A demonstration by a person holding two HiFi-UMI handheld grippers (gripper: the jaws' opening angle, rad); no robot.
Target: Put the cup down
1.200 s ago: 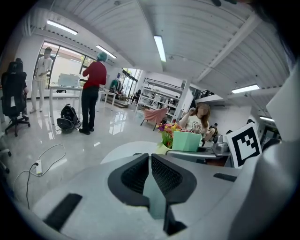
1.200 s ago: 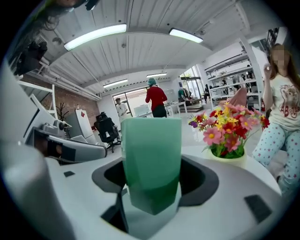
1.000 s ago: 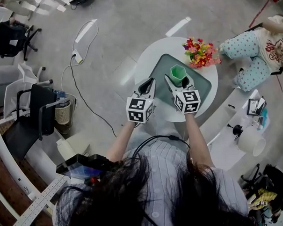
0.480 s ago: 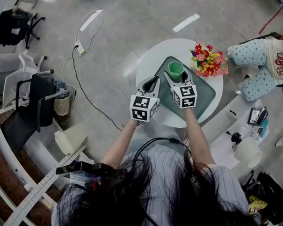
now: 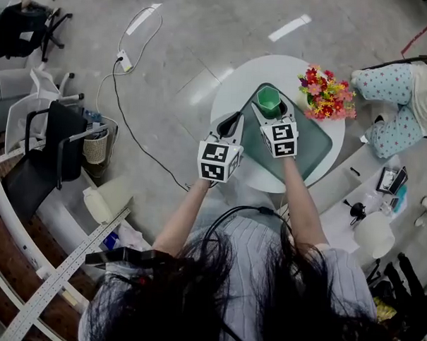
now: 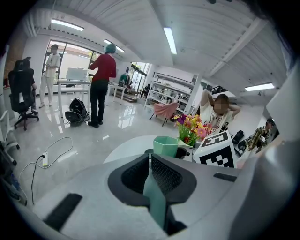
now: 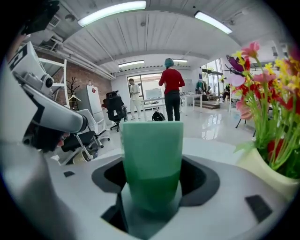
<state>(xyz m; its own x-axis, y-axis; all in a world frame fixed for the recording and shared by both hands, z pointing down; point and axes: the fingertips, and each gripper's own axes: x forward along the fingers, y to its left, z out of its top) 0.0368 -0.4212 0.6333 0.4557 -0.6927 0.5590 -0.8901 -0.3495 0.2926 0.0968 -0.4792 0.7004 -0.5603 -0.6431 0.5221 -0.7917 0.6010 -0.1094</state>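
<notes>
Left gripper [image 5: 237,119], its jaws pressed together on nothing, hangs over the near left edge of a round white table [image 5: 235,89], the marker cube toward the person holding it. Behind it the bare left forearm [image 5: 187,214] runs forward and slightly rightward from the body, the elbow bent and tucked in.

Just beside it, the right gripper [image 5: 269,112] reaches farther out, its jaws spread wide and clamped on the lower part of a green cup [image 5: 269,98]. The cup stands upright, open mouth up, over the far corner of a dark green tray [image 5: 310,146] that lies on the table; whether its base touches the tray cannot be told. The bare right forearm [image 5: 297,198] stretches nearly straight ahead, over the table's near edge.

To the right of the cup, a bunch of red, pink and yellow flowers [image 5: 326,93] stands on the table by the tray's far edge. Farther right, off the table, a seated person in dotted trousers [image 5: 393,103] is at the frame's edge.
</notes>
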